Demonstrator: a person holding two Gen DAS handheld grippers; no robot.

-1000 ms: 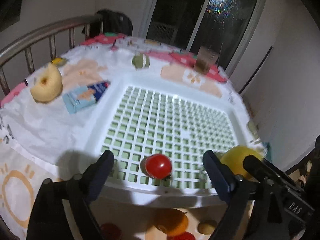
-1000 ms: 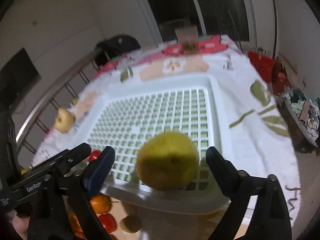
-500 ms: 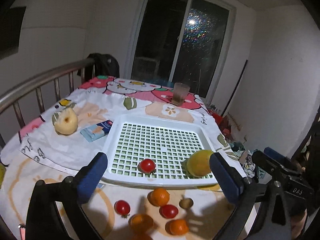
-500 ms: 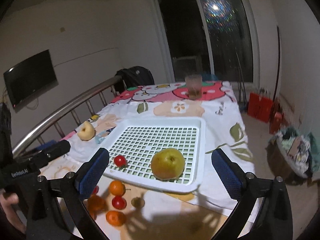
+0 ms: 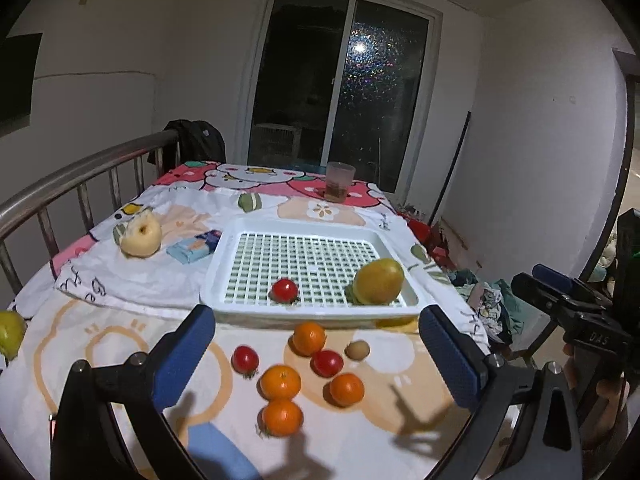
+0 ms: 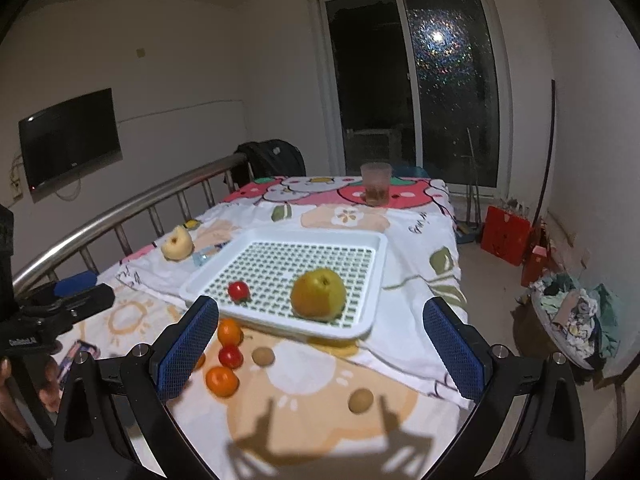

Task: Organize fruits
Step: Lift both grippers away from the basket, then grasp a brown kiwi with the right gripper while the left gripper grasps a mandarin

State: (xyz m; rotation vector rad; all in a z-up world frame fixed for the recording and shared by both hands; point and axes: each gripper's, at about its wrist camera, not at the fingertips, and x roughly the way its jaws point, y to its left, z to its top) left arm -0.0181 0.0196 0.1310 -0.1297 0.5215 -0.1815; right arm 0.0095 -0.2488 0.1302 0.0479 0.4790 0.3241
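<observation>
From the left wrist view the left gripper (image 5: 316,356) fills the bottom of the frame with its blue-padded jaws spread wide and nothing between them; beyond it, in the middle of the frame, a white slotted tray (image 5: 296,314) sits on a cartoon-print cloth (image 5: 120,344); inside the tray a red tomato (image 5: 284,290) lies near the front edge and a large yellow-green pear (image 5: 378,281) rests in the lower right corner of it; below the tray, loose on the cloth, are four oranges (image 5: 280,381), two more tomatoes (image 5: 327,363) and a small brown fruit (image 5: 357,349); at the left of the frame a pale bitten apple (image 5: 141,235) sits beside a blue packet (image 5: 194,246); a cup (image 5: 339,182) stands at the far end of the table, upper centre; at the right edge a person's hand grips the other tool. From the right wrist view the right gripper (image 6: 320,346) likewise stands wide and empty across the bottom of the frame; the tray (image 6: 280,325) lies in the centre, the pear (image 6: 318,294) in it just right of the tomato (image 6: 239,291); below and to the left sit oranges (image 6: 222,381), a tomato (image 6: 230,356) and two small brown fruits (image 6: 263,356); a dark screen (image 6: 70,140) hangs on the wall at upper left.
</observation>
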